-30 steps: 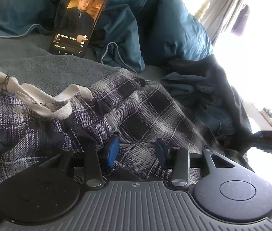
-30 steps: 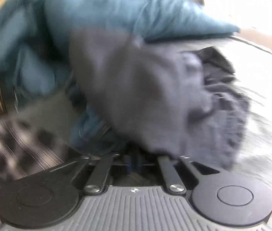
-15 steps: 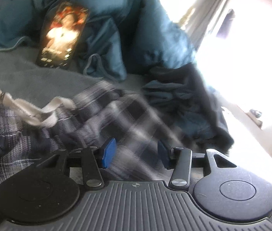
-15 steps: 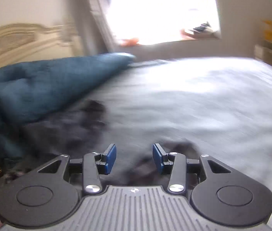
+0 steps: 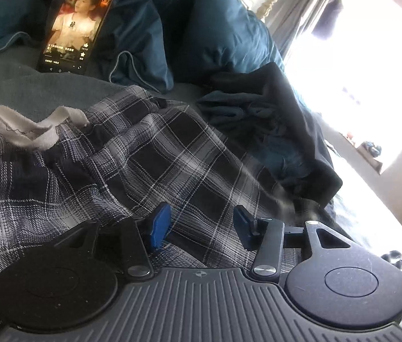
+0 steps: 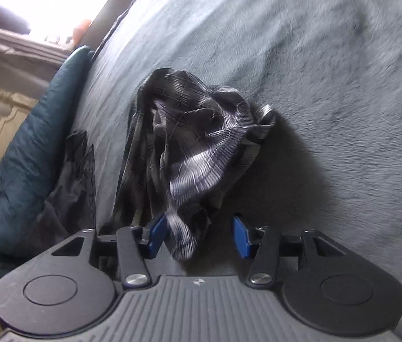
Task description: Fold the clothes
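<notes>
Plaid garment (image 5: 149, 171) spread in loose folds across grey bedcover (image 5: 16, 85), white drawstring (image 5: 33, 126) looped at its upper left edge. In the right wrist view, bunched plaid cloth (image 6: 189, 142) lying crumpled on the same grey cover (image 6: 329, 85), one end trailing down between the blue pads; cannot tell whether it belongs to the same garment. Left gripper (image 5: 199, 223) spread wide just above the plaid, pads apart, holding nothing. Right gripper (image 6: 199, 235) likewise parted, left pad (image 6: 157, 232) beside the cloth's trailing end, right pad well clear of it, nothing clamped. Dark garment (image 5: 272, 131) heaped just beyond the plaid, toward the bright window (image 5: 371, 57). Teal duvet (image 5: 201, 28) piled behind, lit phone (image 5: 77, 25) propped against it showing a video. Teal duvet edge (image 6: 30, 148) also along the left of the right wrist view, thin dark fabric (image 6: 75, 168) beside it.
</notes>
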Action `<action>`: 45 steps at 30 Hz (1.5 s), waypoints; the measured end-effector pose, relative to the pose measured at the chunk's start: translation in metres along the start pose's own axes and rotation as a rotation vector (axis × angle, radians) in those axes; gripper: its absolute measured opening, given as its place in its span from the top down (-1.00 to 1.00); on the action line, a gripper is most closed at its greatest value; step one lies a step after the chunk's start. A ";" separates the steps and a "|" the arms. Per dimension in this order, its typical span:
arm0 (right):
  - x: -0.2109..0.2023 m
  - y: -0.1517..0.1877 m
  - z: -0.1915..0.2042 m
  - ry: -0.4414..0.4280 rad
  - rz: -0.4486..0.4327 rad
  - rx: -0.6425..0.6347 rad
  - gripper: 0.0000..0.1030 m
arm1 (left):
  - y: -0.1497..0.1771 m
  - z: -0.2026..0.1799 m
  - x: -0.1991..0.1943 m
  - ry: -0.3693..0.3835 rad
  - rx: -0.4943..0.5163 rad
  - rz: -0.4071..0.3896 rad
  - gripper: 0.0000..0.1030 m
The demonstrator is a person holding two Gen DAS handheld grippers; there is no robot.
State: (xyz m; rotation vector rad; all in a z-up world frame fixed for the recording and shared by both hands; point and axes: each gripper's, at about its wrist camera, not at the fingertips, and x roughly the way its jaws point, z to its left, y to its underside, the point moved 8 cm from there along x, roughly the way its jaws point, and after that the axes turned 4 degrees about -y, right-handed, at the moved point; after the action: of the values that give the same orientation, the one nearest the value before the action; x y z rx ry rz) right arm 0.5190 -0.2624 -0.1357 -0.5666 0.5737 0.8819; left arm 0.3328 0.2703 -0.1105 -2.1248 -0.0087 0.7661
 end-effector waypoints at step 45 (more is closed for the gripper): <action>-0.155 -0.102 -0.020 0.479 -0.431 -0.332 -0.20 | 0.003 0.000 0.004 -0.004 0.018 0.000 0.05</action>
State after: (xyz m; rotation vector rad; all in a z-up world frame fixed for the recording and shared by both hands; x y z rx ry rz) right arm 0.5196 -0.4122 -0.0242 -1.1736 0.7045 0.4261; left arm 0.3352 0.2696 -0.1152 -2.1065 -0.0034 0.7674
